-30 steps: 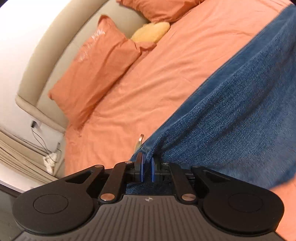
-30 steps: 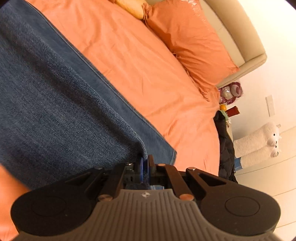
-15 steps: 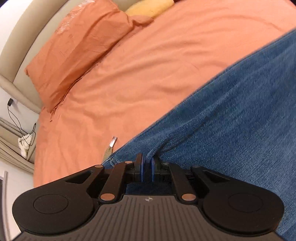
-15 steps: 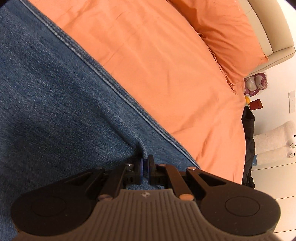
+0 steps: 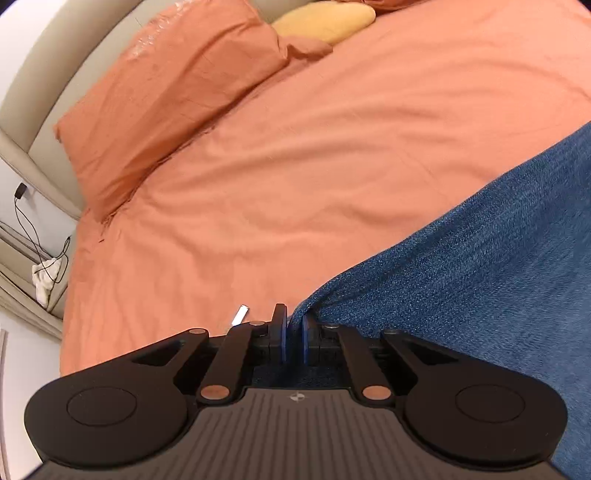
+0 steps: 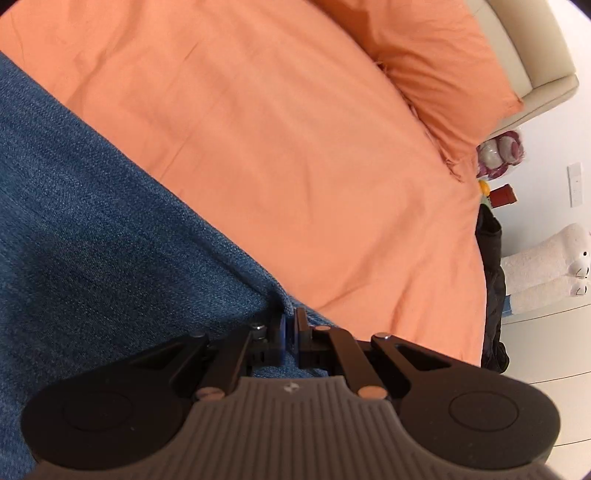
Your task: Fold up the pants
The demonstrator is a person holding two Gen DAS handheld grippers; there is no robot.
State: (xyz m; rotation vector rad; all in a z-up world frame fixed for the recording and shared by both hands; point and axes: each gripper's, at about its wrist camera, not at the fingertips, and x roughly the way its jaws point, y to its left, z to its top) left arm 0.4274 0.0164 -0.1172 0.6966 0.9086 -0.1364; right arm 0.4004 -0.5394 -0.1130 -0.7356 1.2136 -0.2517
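Observation:
Blue denim pants (image 5: 480, 280) spread across the lower right of the left wrist view, over the orange bedsheet (image 5: 295, 166). My left gripper (image 5: 294, 325) is shut on a pinched corner of the denim. A small pale tag (image 5: 240, 315) sticks out just left of its fingers. In the right wrist view the same pants (image 6: 103, 236) fill the left side, and my right gripper (image 6: 290, 321) is shut on their edge, where the cloth bunches into a fold. Both grippers point down toward the bed.
Orange pillows (image 5: 177, 96) and a yellow cushion (image 5: 325, 20) lie by the beige headboard (image 5: 44, 66). A cable and white cloth (image 5: 44, 277) sit left of the bed. Right of the bed are a dark garment (image 6: 493, 295), a white plush toy (image 6: 546, 266) and small items (image 6: 498, 155).
Both grippers have come down toward the bed with the denim held. The pants now cover less of each view and more bare orange sheet shows ahead.

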